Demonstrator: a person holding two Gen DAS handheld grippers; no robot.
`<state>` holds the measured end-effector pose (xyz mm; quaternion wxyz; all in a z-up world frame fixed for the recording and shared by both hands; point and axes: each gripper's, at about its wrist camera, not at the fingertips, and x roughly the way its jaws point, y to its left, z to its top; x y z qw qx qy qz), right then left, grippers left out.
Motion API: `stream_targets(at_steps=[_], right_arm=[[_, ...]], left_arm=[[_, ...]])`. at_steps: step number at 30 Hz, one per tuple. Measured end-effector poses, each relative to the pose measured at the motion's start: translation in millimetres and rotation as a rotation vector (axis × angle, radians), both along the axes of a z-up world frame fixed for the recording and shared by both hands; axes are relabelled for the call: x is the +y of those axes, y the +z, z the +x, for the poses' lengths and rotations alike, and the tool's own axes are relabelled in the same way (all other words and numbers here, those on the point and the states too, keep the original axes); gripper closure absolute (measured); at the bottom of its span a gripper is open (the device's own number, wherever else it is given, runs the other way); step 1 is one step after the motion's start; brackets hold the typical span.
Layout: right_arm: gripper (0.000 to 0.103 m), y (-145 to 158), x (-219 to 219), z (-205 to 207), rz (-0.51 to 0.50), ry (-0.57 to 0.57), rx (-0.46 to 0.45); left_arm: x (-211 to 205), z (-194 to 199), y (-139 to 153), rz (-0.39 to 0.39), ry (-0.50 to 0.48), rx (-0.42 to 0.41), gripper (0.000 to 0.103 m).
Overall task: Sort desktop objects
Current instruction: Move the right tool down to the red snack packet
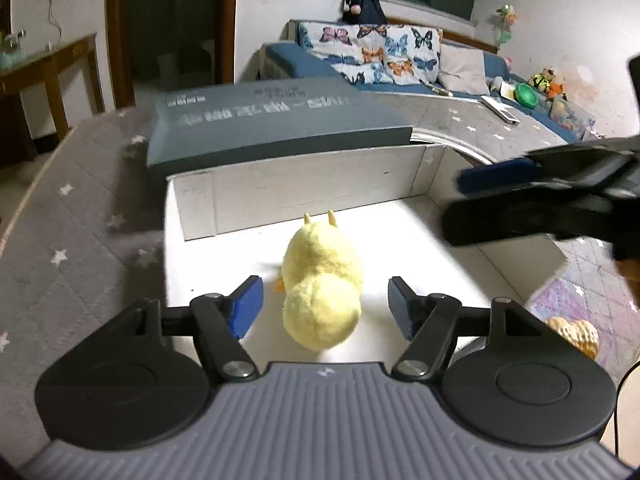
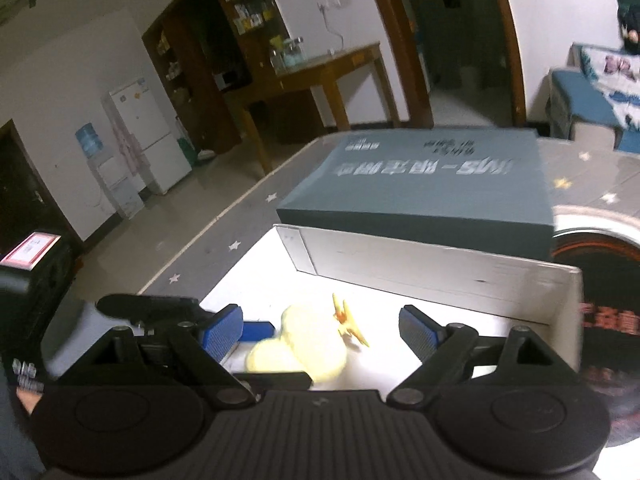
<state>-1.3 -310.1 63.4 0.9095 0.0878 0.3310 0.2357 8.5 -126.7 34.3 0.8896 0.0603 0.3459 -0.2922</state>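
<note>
A yellow plush duck [image 1: 322, 280] lies on the floor of an open white box [image 1: 312, 184]. My left gripper [image 1: 325, 307] is open, its blue pads on either side of the duck's head without touching it. My right gripper [image 2: 320, 334] is open too and hovers over the same box; in its view the duck [image 2: 308, 350] lies between and below the fingers. The right gripper also shows in the left wrist view [image 1: 520, 200], reaching in from the right over the box's right wall. The left gripper's blue pad [image 2: 256, 330] shows in the right wrist view beside the duck.
The box's dark grey lid [image 1: 276, 124] lies just behind the box on a grey star-patterned table cover [image 1: 80, 216]. A small tan plush toy [image 1: 576, 334] lies to the box's right. A round dark tray [image 2: 596, 276] sits to the right of the box.
</note>
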Motion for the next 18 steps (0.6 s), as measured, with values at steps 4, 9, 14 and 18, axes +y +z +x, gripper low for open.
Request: stream_targets(at_steps=[4,9,14,18], right_arm=[[0.016,10,-9,-37,-0.015,0.015,-0.034],[0.017,21,-20,-90,0.003,0.036,-0.042],[0.017,20,-22,-128,0.085,0.088,0.059],[0.017,10,-17,-140,0.123,0.101,0.138]], left_arm=[[19,-24,14,-0.038,-0.002,-0.01,0.035],[37,-63,32,-0.095,-0.064,-0.025,0.035],[34,-90,25,-0.086,-0.157,0.031,0.035],[31,-90,7,-0.074,-0.17,0.108,0.036]])
